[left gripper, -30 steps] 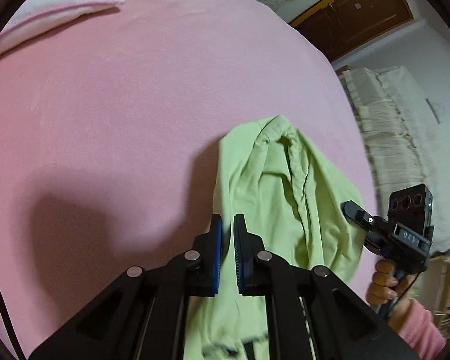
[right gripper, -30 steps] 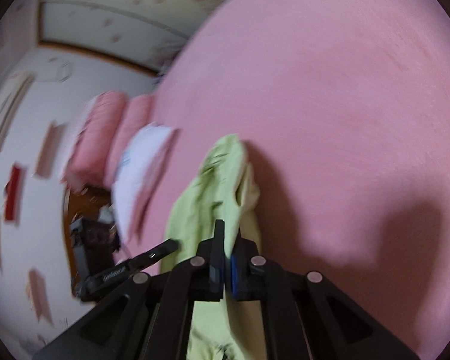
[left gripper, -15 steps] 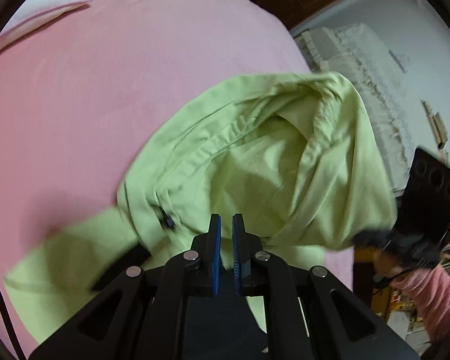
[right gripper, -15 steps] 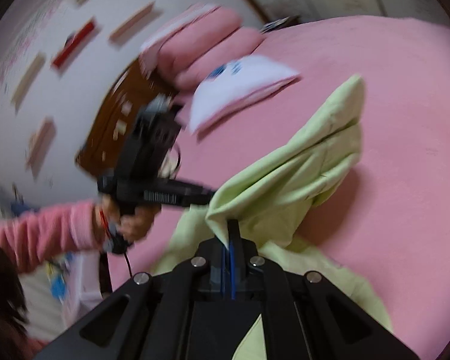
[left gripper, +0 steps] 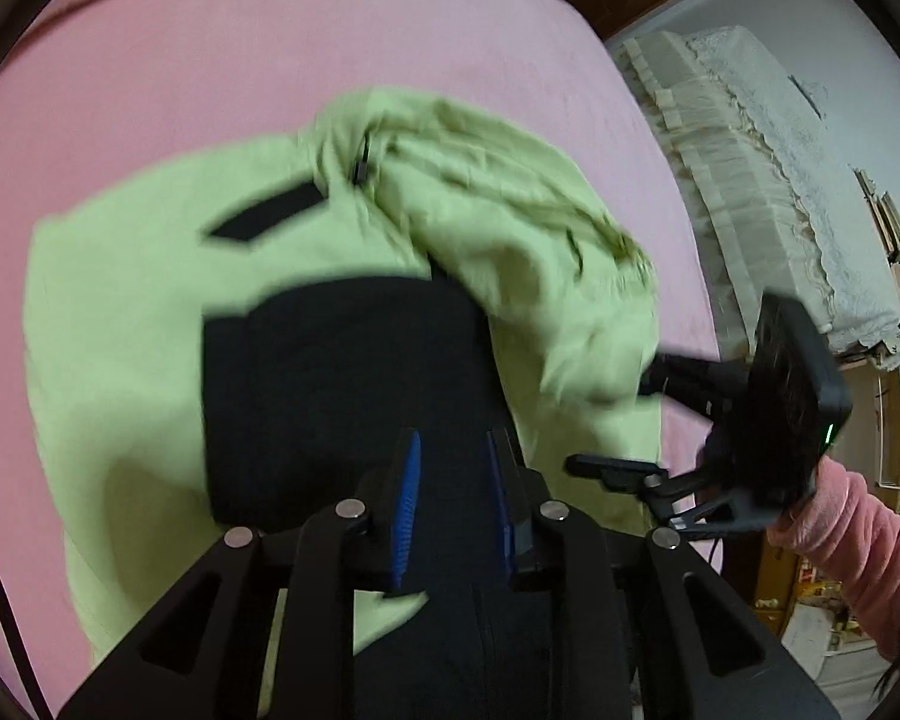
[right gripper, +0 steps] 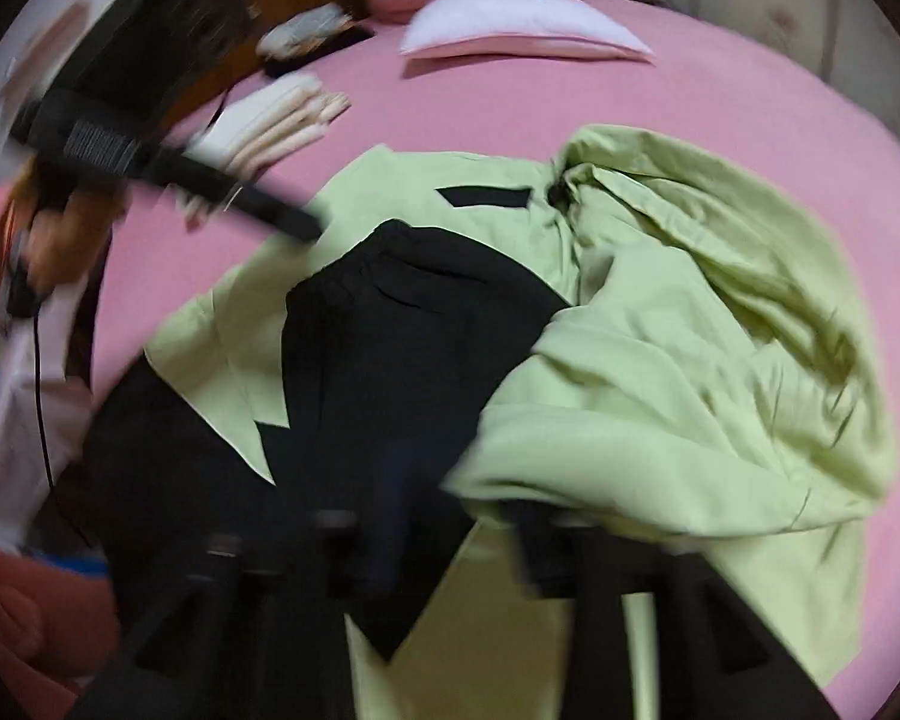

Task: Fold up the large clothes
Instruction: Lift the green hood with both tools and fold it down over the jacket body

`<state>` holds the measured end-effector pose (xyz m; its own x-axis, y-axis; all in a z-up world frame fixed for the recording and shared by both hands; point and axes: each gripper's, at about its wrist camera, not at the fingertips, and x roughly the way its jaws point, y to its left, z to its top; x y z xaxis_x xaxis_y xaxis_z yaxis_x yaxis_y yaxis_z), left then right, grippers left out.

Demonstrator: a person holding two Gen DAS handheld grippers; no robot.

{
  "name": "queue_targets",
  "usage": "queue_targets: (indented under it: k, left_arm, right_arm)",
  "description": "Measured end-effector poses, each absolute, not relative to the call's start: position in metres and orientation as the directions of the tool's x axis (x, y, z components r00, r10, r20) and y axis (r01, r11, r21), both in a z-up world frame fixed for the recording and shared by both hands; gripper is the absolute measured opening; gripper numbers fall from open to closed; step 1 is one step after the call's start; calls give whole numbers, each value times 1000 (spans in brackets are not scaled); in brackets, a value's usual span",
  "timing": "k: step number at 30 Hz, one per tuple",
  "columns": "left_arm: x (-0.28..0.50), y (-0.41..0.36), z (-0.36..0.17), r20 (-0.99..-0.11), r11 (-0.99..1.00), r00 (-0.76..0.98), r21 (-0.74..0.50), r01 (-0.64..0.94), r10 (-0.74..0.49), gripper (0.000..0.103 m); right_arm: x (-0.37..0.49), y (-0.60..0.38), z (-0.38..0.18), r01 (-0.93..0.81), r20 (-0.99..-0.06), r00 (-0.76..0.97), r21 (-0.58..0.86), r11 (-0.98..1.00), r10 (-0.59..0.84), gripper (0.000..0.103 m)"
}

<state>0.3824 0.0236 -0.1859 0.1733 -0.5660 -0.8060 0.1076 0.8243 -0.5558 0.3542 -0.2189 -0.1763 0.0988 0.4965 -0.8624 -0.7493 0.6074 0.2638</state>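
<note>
Closest to the left camera, the left gripper has its blue pads a little way apart. Its jaws have just been opening, and nothing is pinched between them; black cloth lies under them. In the other view, the right gripper is blurry, but its two fingers stand apart too. Its jaws have also just been opening, and the cloth looks let go.

Just past the fingers lies the green garment (it has black parts in the middle, and I cannot tell if these are one garment or two). It sits in a rumpled heap on the pink bed, with one side bunched up high.

Farther back are a white pillow and some folded pale cloths.

What could go wrong? The cloth has landed crumpled, not flat. If someone folds it like this, the bumps get trapped and the fold comes out crooked. Also, the near edge hangs toward the bed's edge, so a tug could pull it off.
</note>
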Motion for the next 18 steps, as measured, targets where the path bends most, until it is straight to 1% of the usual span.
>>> queue_targets:
  k: [1, 3, 6, 9, 15, 18]
  left_arm:
    - [376, 22, -188, -808, 825, 168, -555, 106, -565, 19]
    - [372, 13, -193, -816, 832, 164, -543, 114, -555, 19]
    - [365, 10, -197, -819, 834, 156, -540, 112, -552, 19]
    - [364, 6, -197, -822, 837, 160, -533, 123, -547, 20]
    - [370, 6, -195, -830, 847, 167, -515, 132, -532, 25]
    - [375, 6, -197, -842, 855, 153, -500, 135, -517, 26]
  right_arm:
    - [356, -223, -174, -719, -852, 113, 286, 634, 512, 70]
    - [359, -232, -170, -660, -832, 151, 317, 681, 533, 70]
    - [376, -253, -172, -537, -799, 163, 420, 732, 579, 70]
    - [398, -280, -175, -376, -756, 199, 530, 760, 624, 70]
    - [426, -311, -191, -192, -753, 250, 578, 793, 609, 71]
    - [438, -335, -202, -60, -748, 269, 615, 786, 606, 76]
